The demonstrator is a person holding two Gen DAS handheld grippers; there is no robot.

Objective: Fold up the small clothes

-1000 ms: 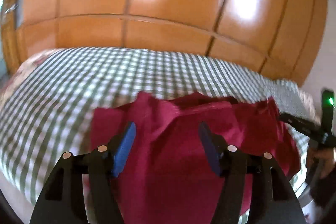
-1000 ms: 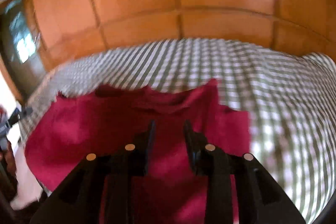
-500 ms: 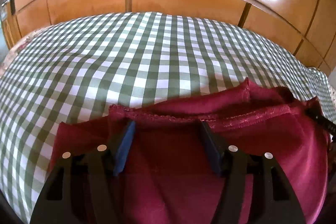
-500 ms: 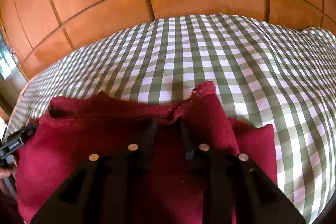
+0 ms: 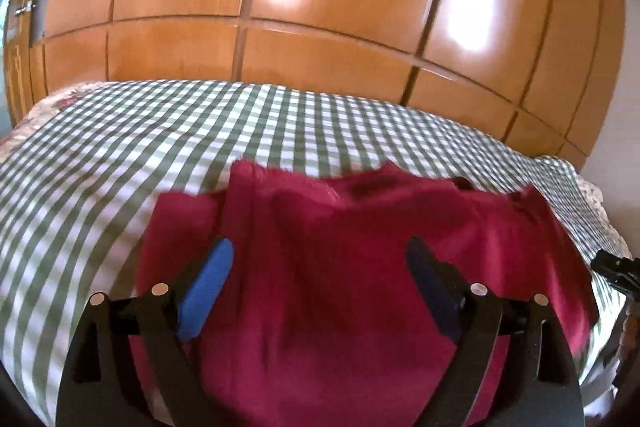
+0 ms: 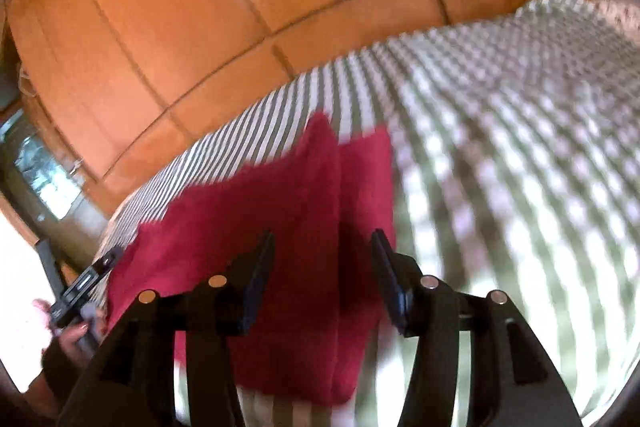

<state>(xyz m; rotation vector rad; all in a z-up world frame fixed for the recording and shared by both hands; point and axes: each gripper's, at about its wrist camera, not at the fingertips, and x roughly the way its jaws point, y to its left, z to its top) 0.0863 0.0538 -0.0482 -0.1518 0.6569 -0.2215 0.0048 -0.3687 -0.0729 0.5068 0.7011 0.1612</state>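
Wardrobe (image 5: 280, 7) panels fill the background; checked bedcover (image 5: 100, 167) below. Red garment (image 5: 360, 247) lies on the cover at the near edge, bunched, with a loose flap standing up on its left side in the left view.

Left gripper (image 5: 318, 263): jaws wide apart, nothing between them, cloth underneath. Right gripper (image 6: 323, 259): jaws also apart, nothing clamped, over the garment's right part, where a dark crease runs.

Risks, as I judge them:
- Garment isn't flat. Folding now would lock in the bunching, so expect a lopsided fold.
- A closing jaw could grab cover along with garment and drag both.
- Layers are stacked near the crease; a pinch could catch only the top layer, so the rest trails.
- Garment sits near the bed edge; a pull toward the person could slide it off.
- Both views are motion-blurred, so edge positions are uncertain.
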